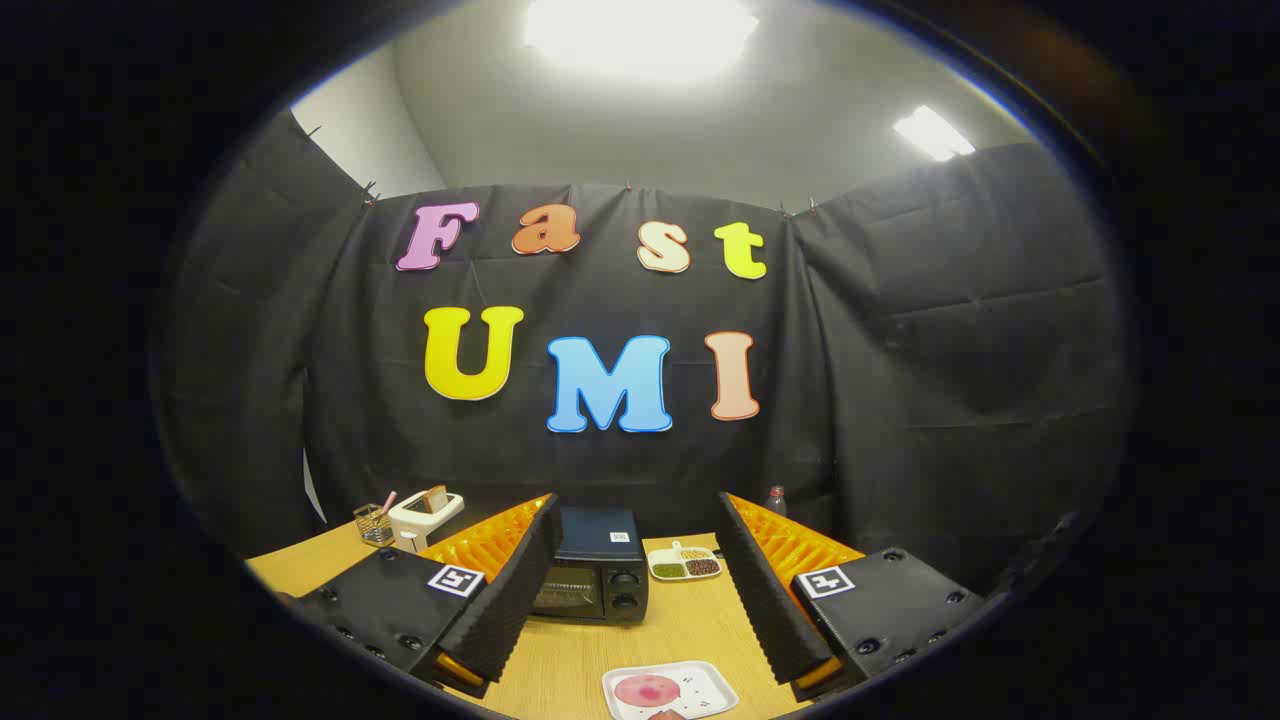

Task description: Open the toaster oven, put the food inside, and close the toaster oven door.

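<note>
Beyond your fingertips, toward the back of the wooden table (680, 625), sits the toaster oven (592, 573), a dark box with its glass door shut and two knobs down its right side. Your gripper (632, 585) is spread wide, its two fingers apart with nothing between them but bare tabletop, and the toaster oven shows in the gap, nearer the left finger. In front of the toaster oven, close to you and between the fingers, lies a white tray (668, 691) carrying a round pink piece of food (647, 689). Just right of the toaster oven you have a small divided dish (685, 563) holding green and brown grains. Behind that dish, right of the oven, a bottle (776, 499) stands against the cloth wall. Left of the toaster oven stands a white pop-up toaster (424, 516) with a slice of bread (435, 497) in it, and further left a wire holder (373, 522).
</note>
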Available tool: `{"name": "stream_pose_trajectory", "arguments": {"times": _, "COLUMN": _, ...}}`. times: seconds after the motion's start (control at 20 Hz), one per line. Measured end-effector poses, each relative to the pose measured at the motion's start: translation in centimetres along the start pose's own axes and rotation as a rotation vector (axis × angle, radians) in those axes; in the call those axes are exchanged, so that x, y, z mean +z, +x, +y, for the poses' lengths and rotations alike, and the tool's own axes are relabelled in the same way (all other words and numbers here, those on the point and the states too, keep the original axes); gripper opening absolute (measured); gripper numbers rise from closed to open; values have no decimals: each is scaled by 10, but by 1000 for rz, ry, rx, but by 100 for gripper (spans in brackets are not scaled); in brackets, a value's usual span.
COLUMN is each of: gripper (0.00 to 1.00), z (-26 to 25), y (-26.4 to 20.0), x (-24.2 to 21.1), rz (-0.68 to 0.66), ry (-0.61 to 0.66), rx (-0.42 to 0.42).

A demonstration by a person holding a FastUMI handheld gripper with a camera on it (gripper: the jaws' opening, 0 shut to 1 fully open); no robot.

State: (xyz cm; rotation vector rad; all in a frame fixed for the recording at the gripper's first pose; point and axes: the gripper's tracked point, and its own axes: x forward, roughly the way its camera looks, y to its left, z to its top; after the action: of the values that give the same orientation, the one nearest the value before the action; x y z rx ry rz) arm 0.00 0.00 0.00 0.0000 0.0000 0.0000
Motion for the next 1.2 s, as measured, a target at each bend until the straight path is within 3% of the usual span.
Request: {"name": "stream_pose_trajectory", "arguments": {"times": 1.2, "gripper": 98, "z": 41, "y": 46, "x": -11, "rz": 29, "ry": 60, "rx": 77}}
